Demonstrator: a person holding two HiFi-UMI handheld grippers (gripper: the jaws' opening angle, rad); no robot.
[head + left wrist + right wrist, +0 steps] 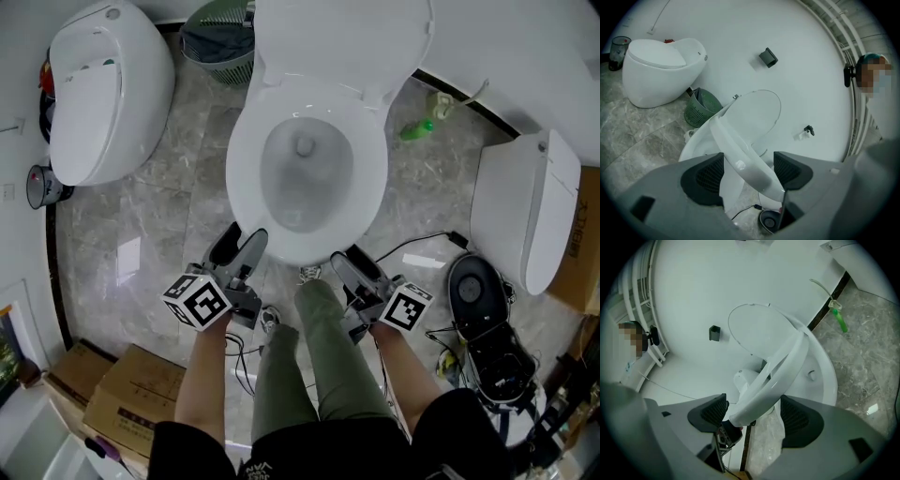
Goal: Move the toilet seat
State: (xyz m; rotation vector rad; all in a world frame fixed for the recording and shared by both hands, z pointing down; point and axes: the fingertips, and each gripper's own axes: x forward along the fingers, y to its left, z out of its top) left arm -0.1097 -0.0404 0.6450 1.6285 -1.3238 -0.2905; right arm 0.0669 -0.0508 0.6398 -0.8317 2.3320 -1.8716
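The white toilet stands in the middle of the head view with its lid up against the wall. Both gripper views show the seat ring tilted up off the bowl. At the front left of the rim, my left gripper has its jaws wide apart, with the seat's edge passing slantwise between the pads. My right gripper stands the same way at the front right. I see gaps beside the seat in both.
A second white toilet and a green basket stand at the left. Another white toilet is at the right, with a green bottle by the wall. A black device with cables and cardboard boxes lie near my legs.
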